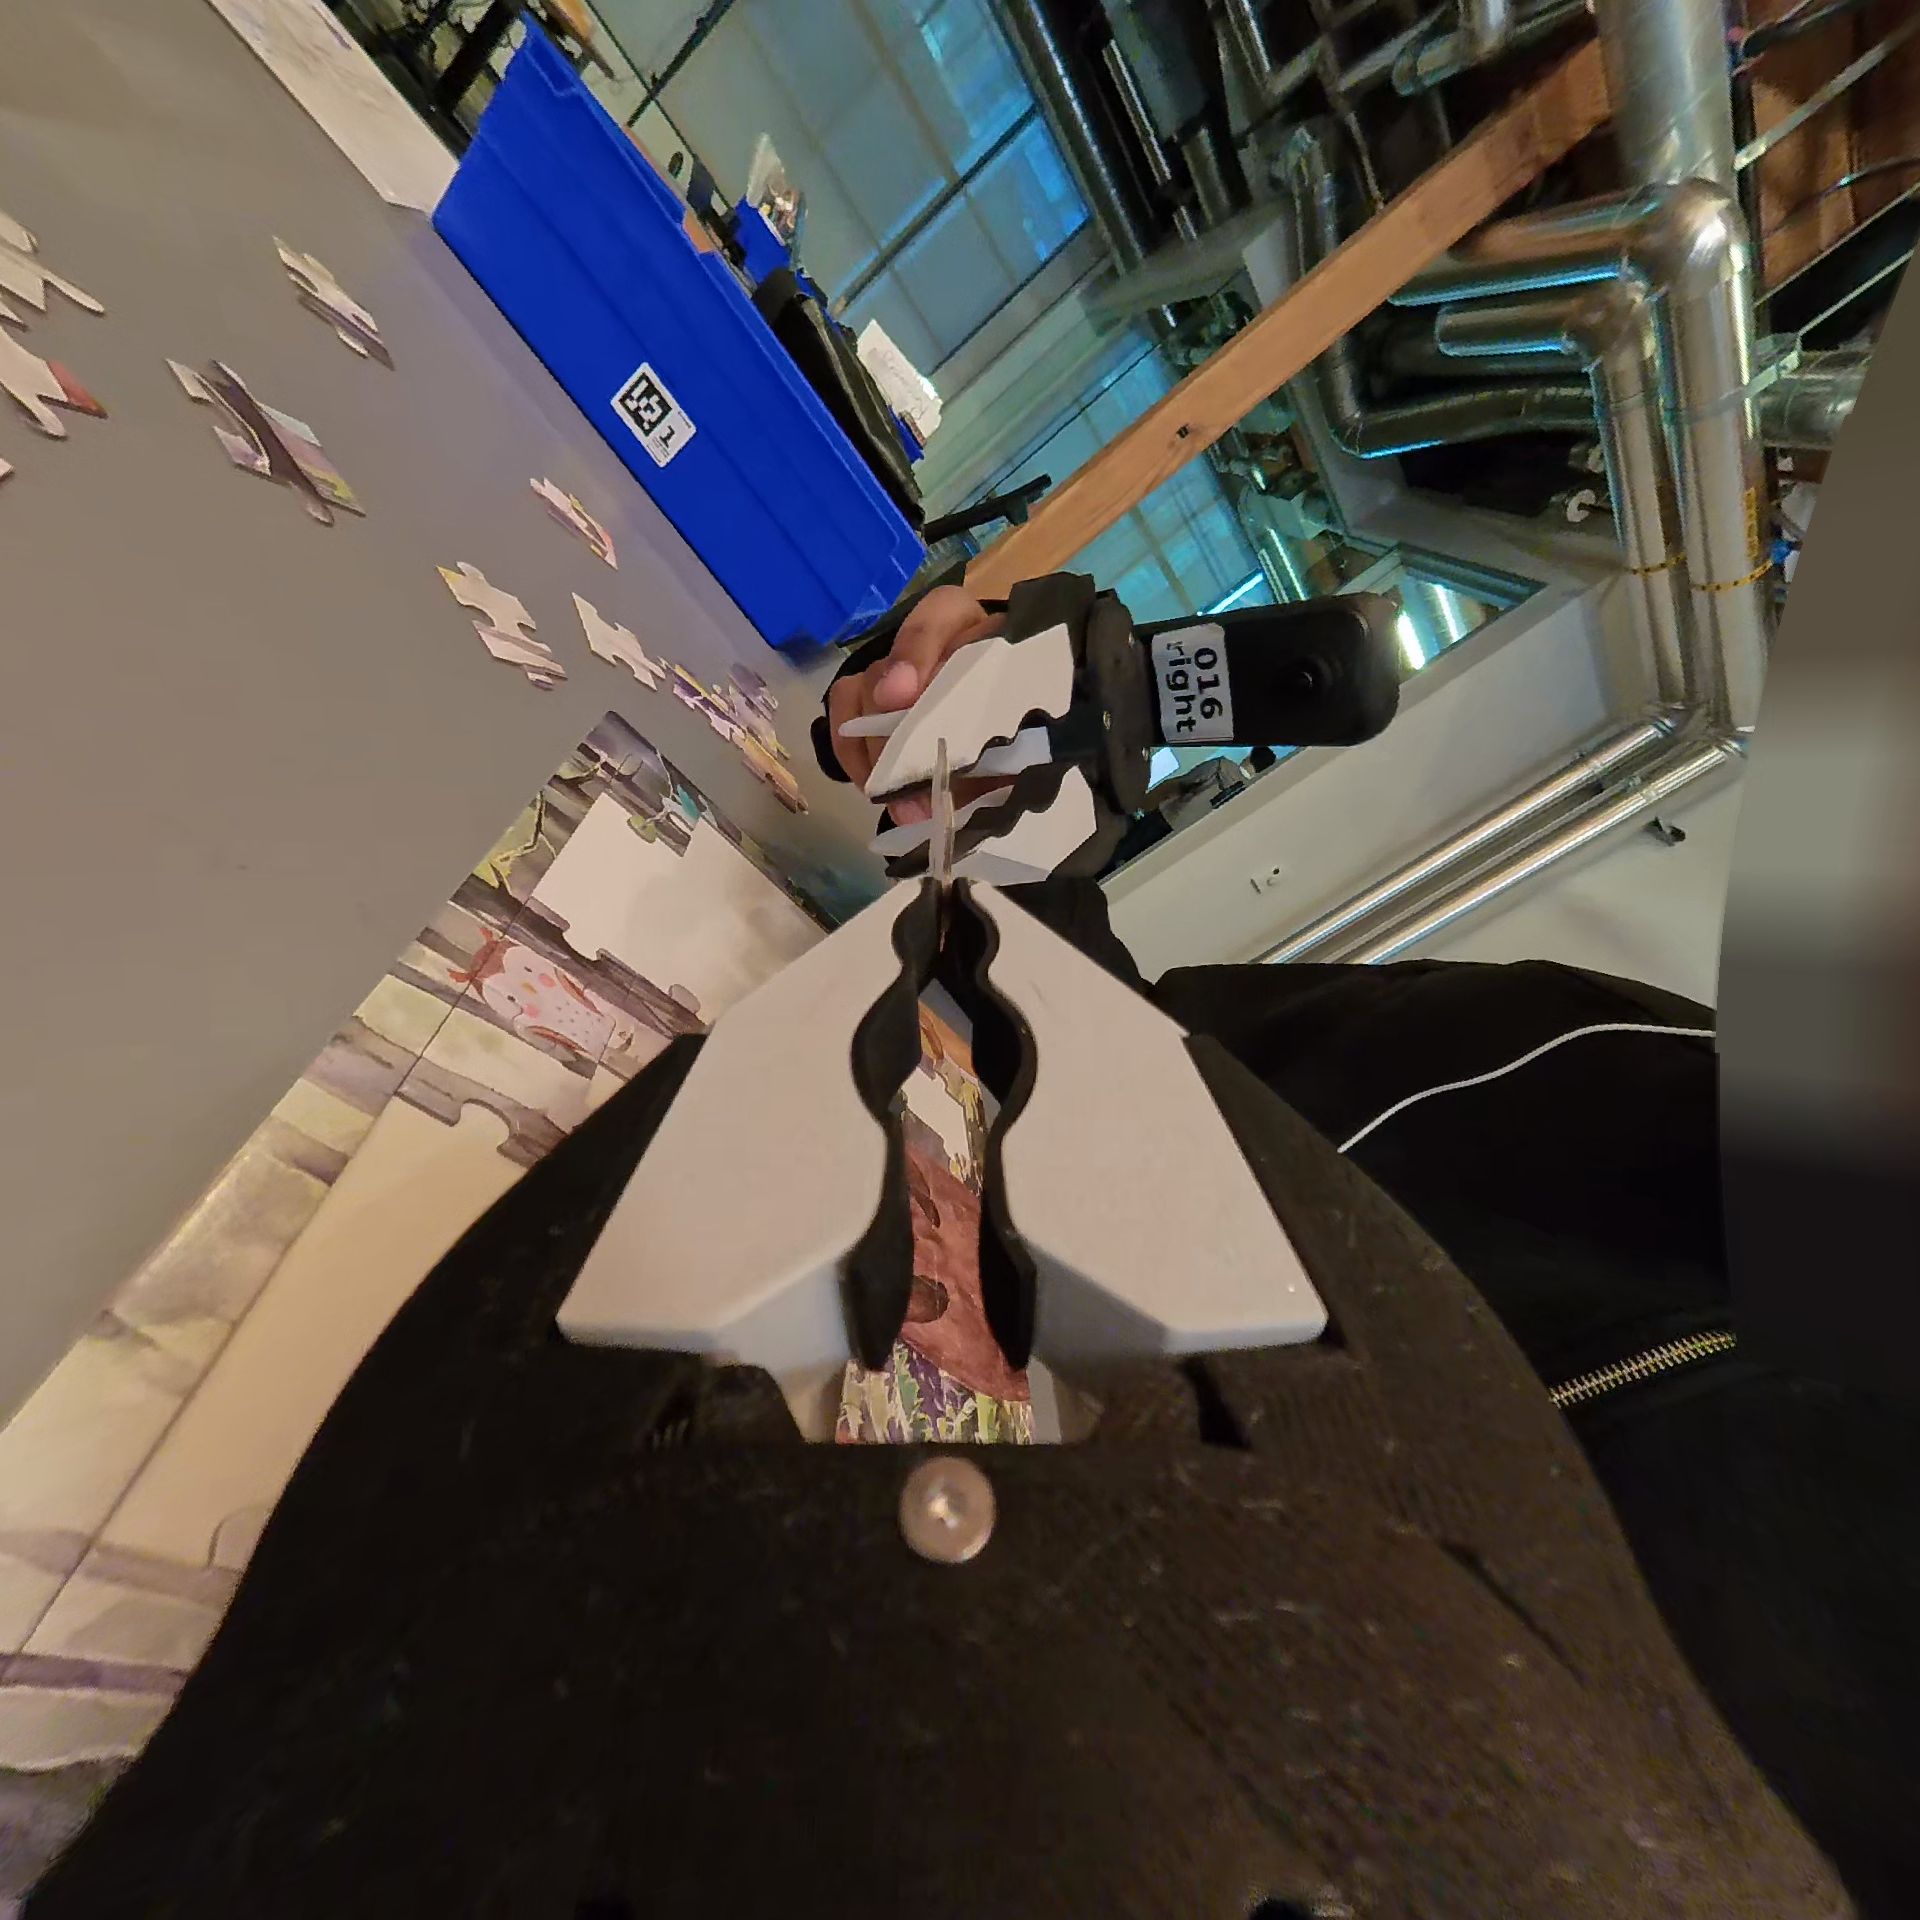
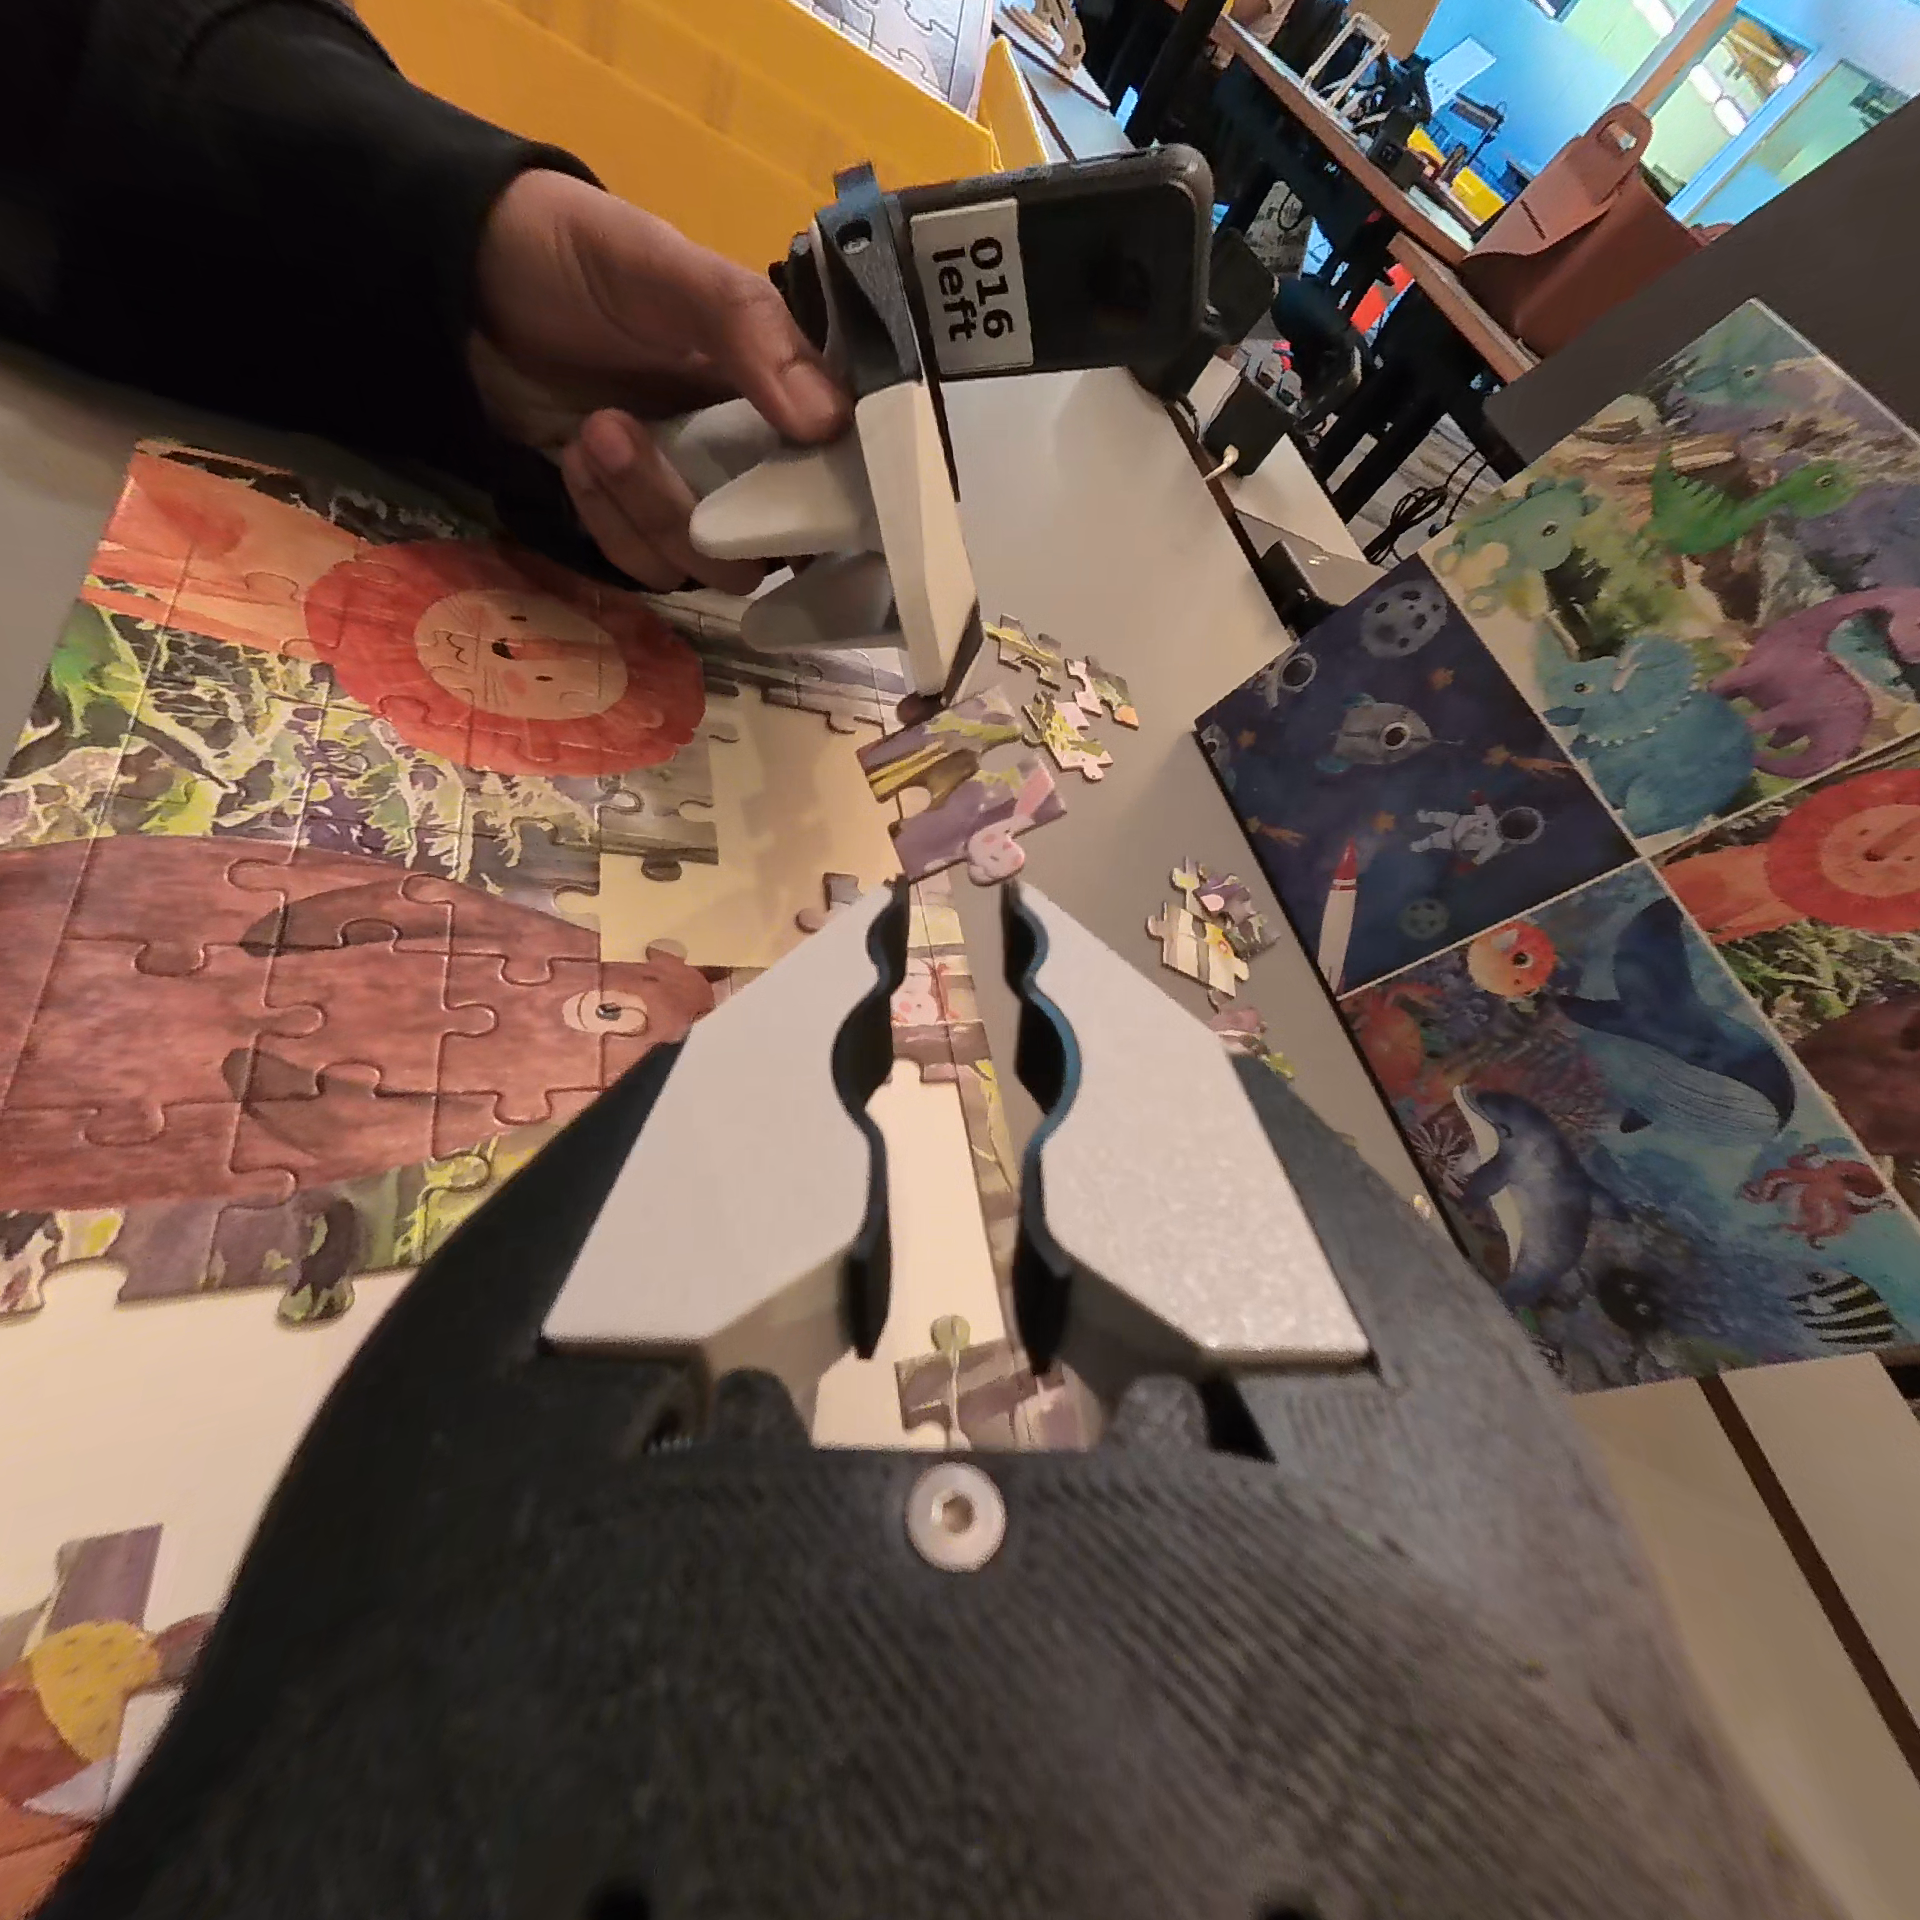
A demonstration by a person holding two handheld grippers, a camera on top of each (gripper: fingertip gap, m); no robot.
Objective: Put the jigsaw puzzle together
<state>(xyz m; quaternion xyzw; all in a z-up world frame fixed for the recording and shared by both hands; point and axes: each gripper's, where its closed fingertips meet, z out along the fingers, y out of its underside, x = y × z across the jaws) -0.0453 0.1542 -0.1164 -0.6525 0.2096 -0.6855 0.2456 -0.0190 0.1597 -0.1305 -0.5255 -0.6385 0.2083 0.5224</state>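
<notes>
My left gripper (image 1: 940, 891) is shut on a small joined puzzle piece (image 1: 941, 816), which I see edge-on sticking out past the tips. In the right wrist view the left gripper (image 2: 938, 694) holds this purple and yellow piece (image 2: 966, 795) by its far edge, above the partly built puzzle (image 2: 416, 831) with a lion and a brown animal. My right gripper (image 2: 956, 896) is open, its tips just short of the piece's near edge. In the left wrist view the right gripper (image 1: 904, 810) faces mine with its jaws either side of the piece.
Loose pieces lie on the grey table (image 1: 208, 779) beside the puzzle (image 2: 1060, 712) (image 2: 1210, 930) (image 1: 281, 436). A printed picture sheet (image 2: 1662, 831) lies at the right. A blue bin (image 1: 675, 395) and yellow bins (image 2: 727, 94) stand at the table's far sides. My two grippers' fingertips are within a few centimetres of each other.
</notes>
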